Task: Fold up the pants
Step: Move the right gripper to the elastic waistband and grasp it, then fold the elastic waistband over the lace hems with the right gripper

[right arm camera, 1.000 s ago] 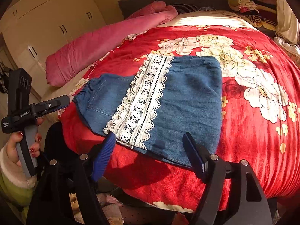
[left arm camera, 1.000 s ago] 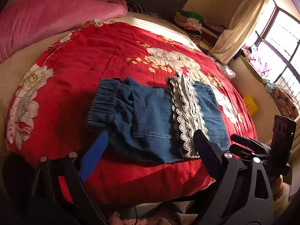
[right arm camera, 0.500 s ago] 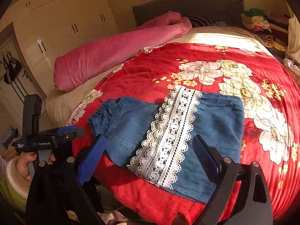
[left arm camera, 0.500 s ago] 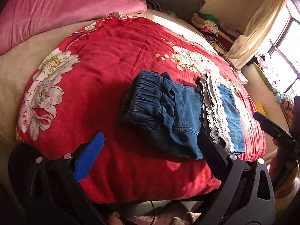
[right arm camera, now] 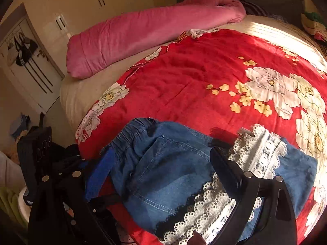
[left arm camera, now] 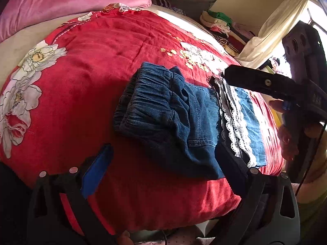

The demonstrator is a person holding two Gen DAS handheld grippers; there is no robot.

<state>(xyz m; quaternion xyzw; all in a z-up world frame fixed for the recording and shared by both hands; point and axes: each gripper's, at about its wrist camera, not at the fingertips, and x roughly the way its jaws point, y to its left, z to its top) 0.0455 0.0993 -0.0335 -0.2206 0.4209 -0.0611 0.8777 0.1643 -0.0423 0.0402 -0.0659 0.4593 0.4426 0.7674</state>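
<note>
Blue denim pants (left arm camera: 179, 120) with a white lace band (left arm camera: 235, 126) lie folded on the red floral bedspread (left arm camera: 98, 65), elastic waistband to the left. They fill the lower half of the right wrist view (right arm camera: 167, 175), lace (right arm camera: 259, 157) to the right. My left gripper (left arm camera: 163, 163) is open and empty, at the near edge of the pants beside the waistband. My right gripper (right arm camera: 163, 169) is open and empty, low over the pants' middle; it also shows from the side in the left wrist view (left arm camera: 255, 79), over the lace.
A rolled pink quilt (right arm camera: 147, 28) lies along the far left of the bed. Stacked clothes (left arm camera: 220, 24) and a curtain (left arm camera: 271, 28) are at the far right by the window. Cream wardrobes (right arm camera: 98, 4) stand beyond the bed.
Both grippers have moved in closer to the pants. The right gripper has come down over the pants from the front edge. The pants have not moved.
</note>
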